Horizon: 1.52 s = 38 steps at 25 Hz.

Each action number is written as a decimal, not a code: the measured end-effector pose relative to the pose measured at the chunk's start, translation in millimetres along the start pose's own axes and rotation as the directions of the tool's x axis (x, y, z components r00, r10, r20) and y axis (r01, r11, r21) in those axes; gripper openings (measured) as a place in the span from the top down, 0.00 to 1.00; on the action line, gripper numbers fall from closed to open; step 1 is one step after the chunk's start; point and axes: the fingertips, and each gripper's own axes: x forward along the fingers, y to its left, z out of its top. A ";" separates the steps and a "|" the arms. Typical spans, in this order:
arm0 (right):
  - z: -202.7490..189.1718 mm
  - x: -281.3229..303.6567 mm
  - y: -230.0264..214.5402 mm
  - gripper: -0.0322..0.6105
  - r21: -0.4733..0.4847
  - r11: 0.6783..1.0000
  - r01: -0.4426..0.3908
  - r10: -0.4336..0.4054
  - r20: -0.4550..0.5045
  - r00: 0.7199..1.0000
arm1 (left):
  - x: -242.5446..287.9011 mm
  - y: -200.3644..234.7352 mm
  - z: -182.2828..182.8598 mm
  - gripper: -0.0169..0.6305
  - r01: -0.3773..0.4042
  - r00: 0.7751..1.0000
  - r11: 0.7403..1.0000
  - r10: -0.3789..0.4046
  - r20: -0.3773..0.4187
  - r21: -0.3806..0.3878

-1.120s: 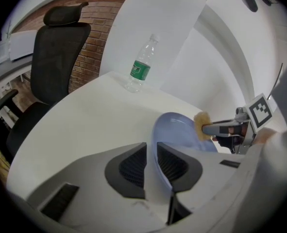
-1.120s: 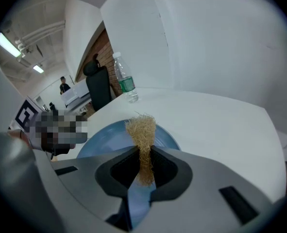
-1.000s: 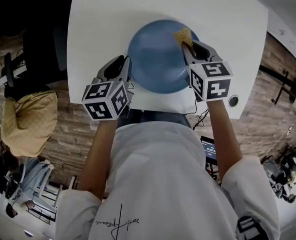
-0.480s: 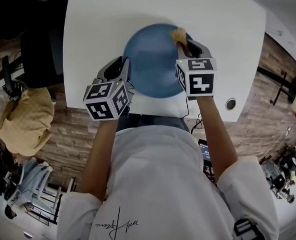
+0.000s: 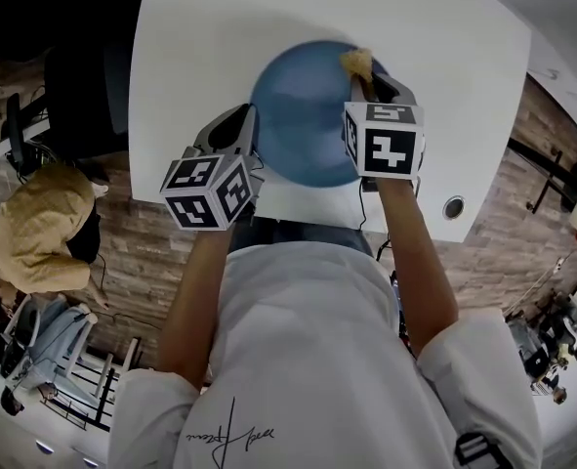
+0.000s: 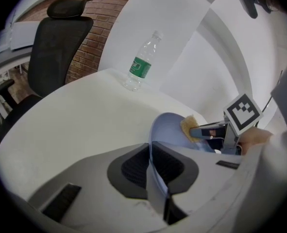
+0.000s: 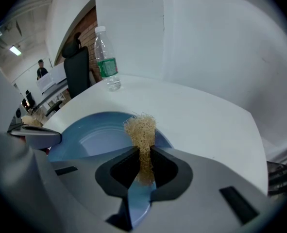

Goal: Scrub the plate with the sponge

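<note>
A blue plate (image 5: pixel 303 115) lies on the white table (image 5: pixel 444 47). At its near-left rim my left gripper (image 5: pixel 246 130) has its jaws closing. In the left gripper view the plate's rim (image 6: pixel 158 130) stands edge-on between the pads of the left gripper (image 6: pixel 150 161), which touch it. My right gripper (image 5: pixel 366 81) is shut on a yellow fibrous sponge (image 5: pixel 356 63) at the plate's far-right edge. In the right gripper view the sponge (image 7: pixel 141 130) sticks up from the jaws of the right gripper (image 7: pixel 144 171), over the plate (image 7: pixel 99 137).
A clear water bottle with a green label (image 6: pixel 142 64) stands at the table's far edge, beyond the plate. A black office chair (image 6: pixel 56 42) stands past the table's left side. A round cable hole (image 5: pixel 453 206) is near the table's front right corner.
The right gripper has shifted a little left and farther over the plate's right rim with the sponge. The left gripper has stayed at the plate's left rim.
</note>
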 end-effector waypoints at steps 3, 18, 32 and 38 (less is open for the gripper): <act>0.3 1.8 2.0 0.88 0.018 1.000 0.006 -0.006 -0.011 1.000 | 0.6 0.1 -0.2 0.95 0.003 1.000 1.000 -0.003 -0.003 0.007; 14.5 14.1 21.3 0.89 0.059 0.998 -0.016 0.018 -0.030 0.999 | 4.7 5.0 3.9 0.95 -0.018 1.000 1.000 0.018 -0.014 0.000; 25.2 20.3 37.1 0.89 0.013 0.999 -0.040 0.041 -0.062 0.997 | 5.1 7.6 9.5 0.95 -0.008 1.000 1.000 0.008 -0.016 -0.001; 34.7 23.5 44.3 0.88 -0.025 0.999 -0.048 0.047 -0.057 0.997 | 8.8 5.2 15.8 0.95 0.004 1.000 1.000 -0.004 -0.014 0.000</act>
